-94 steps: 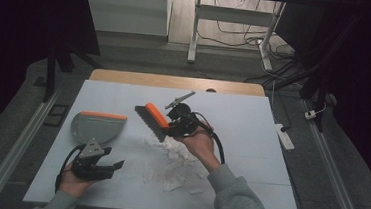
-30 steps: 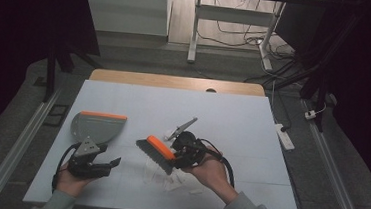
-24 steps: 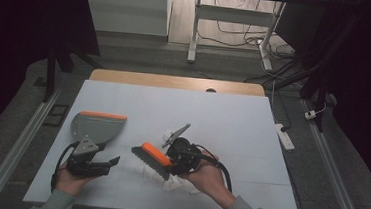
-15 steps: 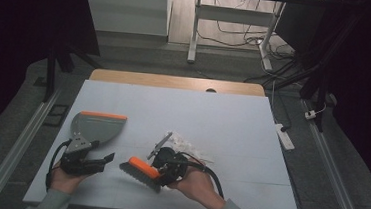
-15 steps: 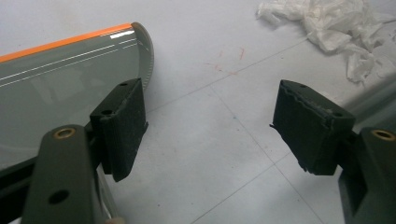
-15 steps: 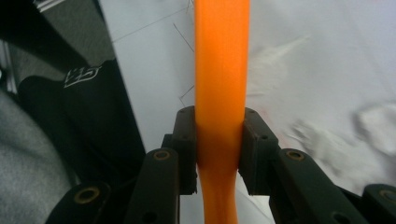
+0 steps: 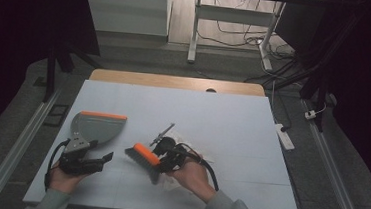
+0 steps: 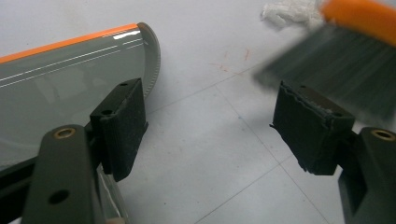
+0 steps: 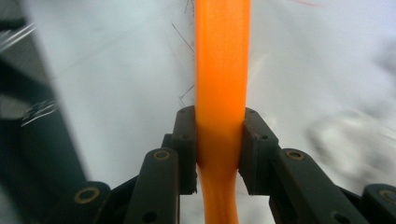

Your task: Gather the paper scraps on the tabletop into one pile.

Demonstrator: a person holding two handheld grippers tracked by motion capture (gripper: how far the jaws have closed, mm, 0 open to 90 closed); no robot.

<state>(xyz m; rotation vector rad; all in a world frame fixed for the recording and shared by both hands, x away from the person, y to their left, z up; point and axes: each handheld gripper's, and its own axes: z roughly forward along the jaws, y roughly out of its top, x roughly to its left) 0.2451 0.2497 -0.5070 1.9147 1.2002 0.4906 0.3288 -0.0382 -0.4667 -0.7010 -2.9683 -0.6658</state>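
A: status on the right tongs [image 7: 161,159]?

B: clamped on the brush [image 7: 142,156]; in the right gripper view both pads press the orange handle [image 9: 222,88] from either side, handle running straight up between them; bristles dark, pointing down toward the worktop [image 7: 222,122].

A: where's the brush sitting?

B: high view puts it low over the near-centre of the worktop, just left of the right hand [image 7: 190,172]; can't tell if the bristles touch the surface; white crumpled scraps [image 7: 190,145] lie around and under that hand.

A: left tongs [image 7: 100,158]?

B: apart, nothing between the pads; left gripper view shows bare worktop in the gap; left pad [image 8: 122,126] sits just in front of the dustpan [image 8: 70,88], right pad [image 8: 310,126] in front of the brush bristles [image 8: 336,70]; a bit of white scrap [image 8: 289,11] at the top edge beside the brush.

A: dustpan position?

B: flat on the worktop, front-left; grey with orange lip [image 7: 103,115] on its far edge; left hand [image 7: 65,175] just behind its near end; brush is to its right, near but not touching.
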